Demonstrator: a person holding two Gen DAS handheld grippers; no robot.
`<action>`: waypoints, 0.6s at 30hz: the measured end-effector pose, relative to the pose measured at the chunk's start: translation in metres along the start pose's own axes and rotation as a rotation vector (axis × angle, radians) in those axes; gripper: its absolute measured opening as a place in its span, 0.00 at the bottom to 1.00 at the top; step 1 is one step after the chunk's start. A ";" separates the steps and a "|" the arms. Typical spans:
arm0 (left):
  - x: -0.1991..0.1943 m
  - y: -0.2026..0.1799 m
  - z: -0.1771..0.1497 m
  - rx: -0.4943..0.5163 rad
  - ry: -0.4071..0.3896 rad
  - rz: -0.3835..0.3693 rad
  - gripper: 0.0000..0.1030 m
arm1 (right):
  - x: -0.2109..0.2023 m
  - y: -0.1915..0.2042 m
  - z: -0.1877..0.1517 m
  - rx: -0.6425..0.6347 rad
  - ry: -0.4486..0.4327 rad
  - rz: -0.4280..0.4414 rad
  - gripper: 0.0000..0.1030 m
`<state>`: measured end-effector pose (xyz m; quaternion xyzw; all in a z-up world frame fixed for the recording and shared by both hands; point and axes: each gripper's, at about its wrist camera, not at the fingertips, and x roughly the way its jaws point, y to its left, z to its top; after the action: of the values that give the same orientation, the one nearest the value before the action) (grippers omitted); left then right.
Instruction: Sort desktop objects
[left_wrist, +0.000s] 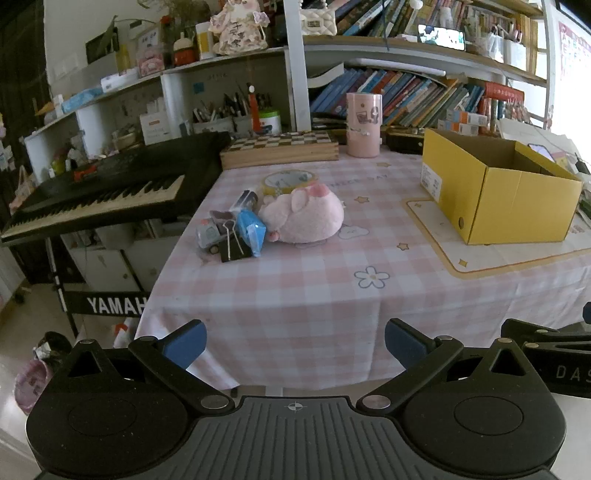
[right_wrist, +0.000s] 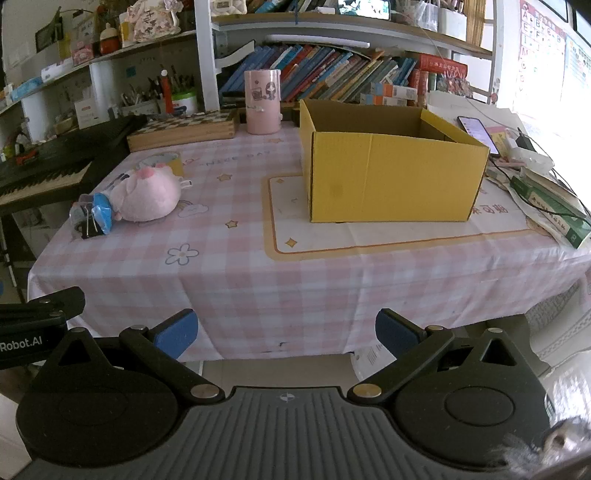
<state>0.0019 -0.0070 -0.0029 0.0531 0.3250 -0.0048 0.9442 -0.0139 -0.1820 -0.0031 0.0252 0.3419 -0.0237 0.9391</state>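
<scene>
Surface: pink checked tablecloth (right_wrist: 295, 280)
Plush pig (left_wrist: 304, 216): pink, on its side (far left)
Box (right_wrist: 388, 181): yellow, open-topped
Left gripper (left_wrist: 294, 345): spread, empty
Right gripper (right_wrist: 286, 334): spread, empty

Bench (right_wrist: 303, 280) covered in soft matt cloth, pink-white check, creased at the front drop. Yellow box (right_wrist: 391, 177): matt cardboard, smooth, brown inside. Pink pig toy (left_wrist: 306, 218): fuzzy plush fabric. Blue packet (left_wrist: 251, 230): glossy crinkled plastic film. Binder clip (left_wrist: 232, 247): black body, shiny metal wire handles. Tape roll (left_wrist: 286, 181): glossy yellow. Chessboard box (left_wrist: 280, 149): bare wood, matt grain. Pink cup (left_wrist: 364, 123): smooth, slight sheen. Left tool (left_wrist: 295, 345) and right tool (right_wrist: 286, 334): matt black plastic links, metal rivets, blue rubbery pads (left_wrist: 186, 343).
</scene>
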 end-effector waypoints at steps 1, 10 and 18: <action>0.000 -0.001 0.000 0.000 -0.002 0.000 1.00 | 0.000 -0.003 0.000 0.000 -0.001 0.000 1.00; -0.002 -0.002 -0.001 -0.004 -0.001 -0.002 1.00 | -0.001 -0.002 0.000 0.000 0.000 0.001 1.00; -0.001 0.003 0.003 0.001 0.001 0.000 1.00 | -0.001 0.001 0.001 0.000 0.001 -0.001 1.00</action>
<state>0.0028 -0.0048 0.0002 0.0534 0.3255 -0.0050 0.9440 -0.0138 -0.1807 -0.0012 0.0250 0.3423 -0.0239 0.9390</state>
